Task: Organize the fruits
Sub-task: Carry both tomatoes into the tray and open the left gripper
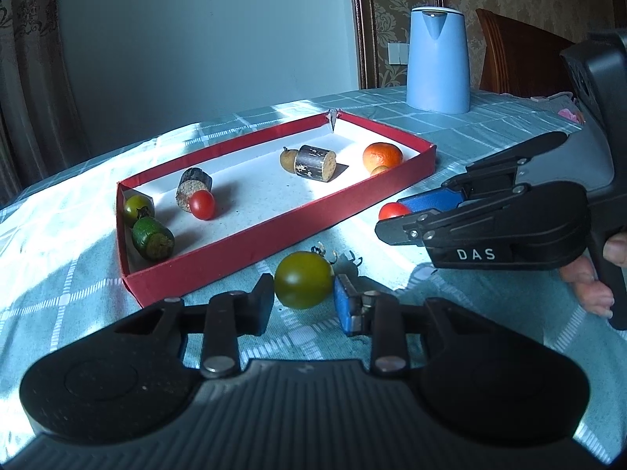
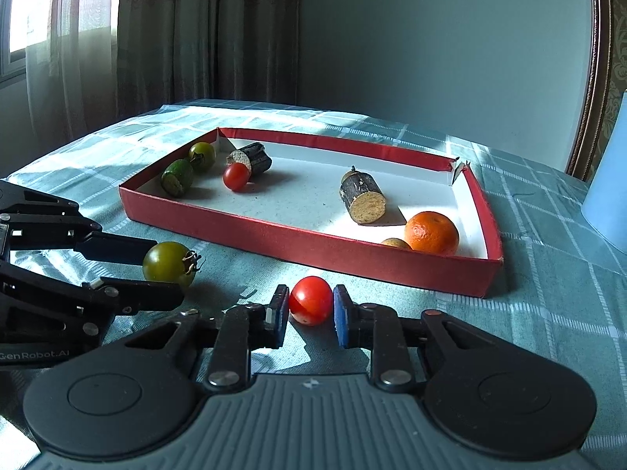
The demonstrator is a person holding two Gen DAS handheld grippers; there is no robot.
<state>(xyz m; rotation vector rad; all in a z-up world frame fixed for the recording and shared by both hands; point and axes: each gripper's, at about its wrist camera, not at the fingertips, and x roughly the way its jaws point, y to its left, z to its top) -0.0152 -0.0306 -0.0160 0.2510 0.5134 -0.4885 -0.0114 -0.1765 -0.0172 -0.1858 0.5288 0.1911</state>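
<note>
A red tray point(image 1: 274, 231) point(image 2: 298, 235) lies on the checked tablecloth and holds an orange point(image 1: 382, 156) point(image 2: 431, 233), a red tomato point(image 1: 202, 204) point(image 2: 236, 176), a green tomato point(image 1: 137, 205) point(image 2: 202, 154), a green cut piece point(image 1: 153, 238) point(image 2: 177, 177) and two dark cut pieces point(image 1: 315, 164) point(image 1: 192, 190). My left gripper point(image 1: 303, 299) point(image 2: 156, 278) is open around a green tomato point(image 1: 302, 280) point(image 2: 166, 262) on the cloth before the tray. My right gripper point(image 2: 310, 313) point(image 1: 392, 219) is open around a red tomato point(image 2: 310, 300) point(image 1: 393, 210), pads close to its sides.
A blue kettle point(image 1: 438, 58) point(image 2: 611, 180) stands behind the tray's right end. A wooden chair point(image 1: 517, 51) is at the far table edge. Curtains and a wall lie behind the table.
</note>
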